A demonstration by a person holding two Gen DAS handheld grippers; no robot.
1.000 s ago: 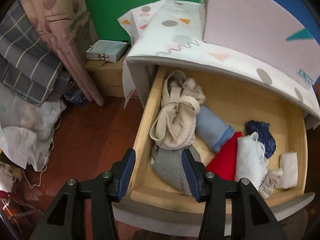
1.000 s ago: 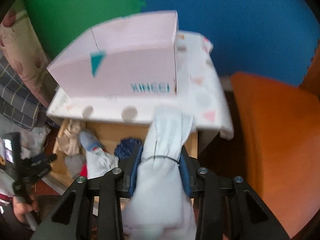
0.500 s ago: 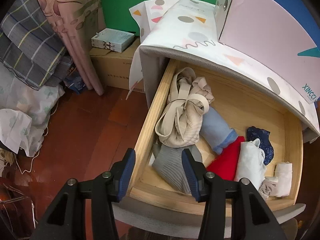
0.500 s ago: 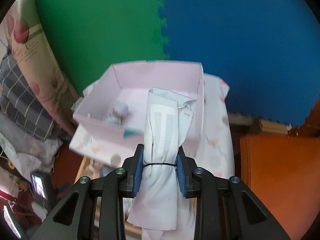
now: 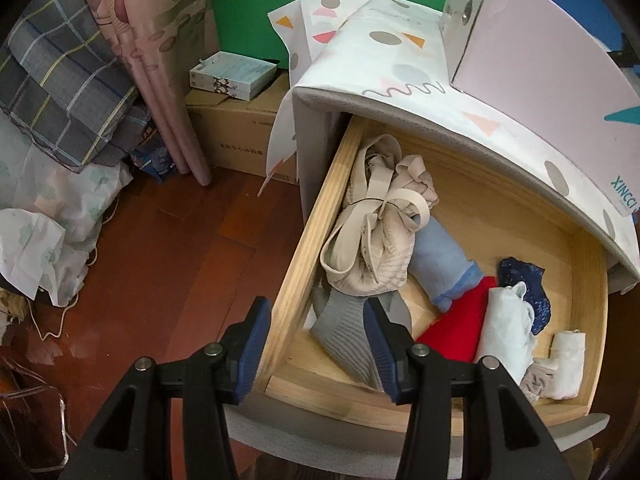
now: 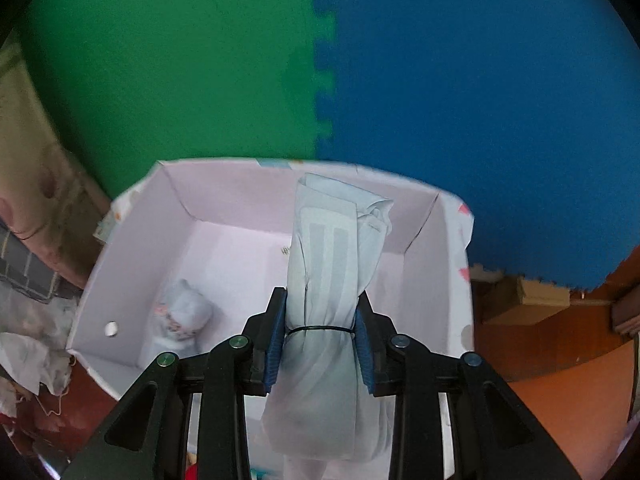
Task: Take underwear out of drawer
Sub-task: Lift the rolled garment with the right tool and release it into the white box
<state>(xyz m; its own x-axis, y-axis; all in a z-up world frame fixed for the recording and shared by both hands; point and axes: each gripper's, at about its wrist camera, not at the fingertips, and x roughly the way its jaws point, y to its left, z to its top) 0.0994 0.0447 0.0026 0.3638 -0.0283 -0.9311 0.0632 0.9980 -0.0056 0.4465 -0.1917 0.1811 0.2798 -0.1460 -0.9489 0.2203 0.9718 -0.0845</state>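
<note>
The wooden drawer (image 5: 304, 248) stands pulled out, holding several rolled garments: a beige bundle (image 5: 380, 236), a light blue roll (image 5: 440, 264), a grey ribbed piece (image 5: 344, 336), a red one (image 5: 460, 328), a white roll (image 5: 504, 328) and dark blue lace (image 5: 528, 284). My left gripper (image 5: 316, 344) hangs open above the drawer's front left corner, empty. My right gripper (image 6: 320, 340) is shut on a pale grey underwear roll (image 6: 332, 248) tied with a black band, held over the open pink box (image 6: 240, 200). Another rolled piece (image 6: 180, 316) lies inside that box.
The pink box (image 5: 540, 52) sits on the cabinet's patterned cloth (image 5: 380, 52). Left of the cabinet are a cardboard carton (image 5: 236, 136) with small boxes on it, a curtain (image 5: 160, 60), plaid bedding (image 5: 68, 80) and dark wooden floor (image 5: 168, 264). An orange surface (image 6: 560, 400) lies right of the cabinet.
My right gripper has carried the pale roll from in front of the pink box to above its open inside. The left gripper has stayed over the drawer corner, rolling slightly.
</note>
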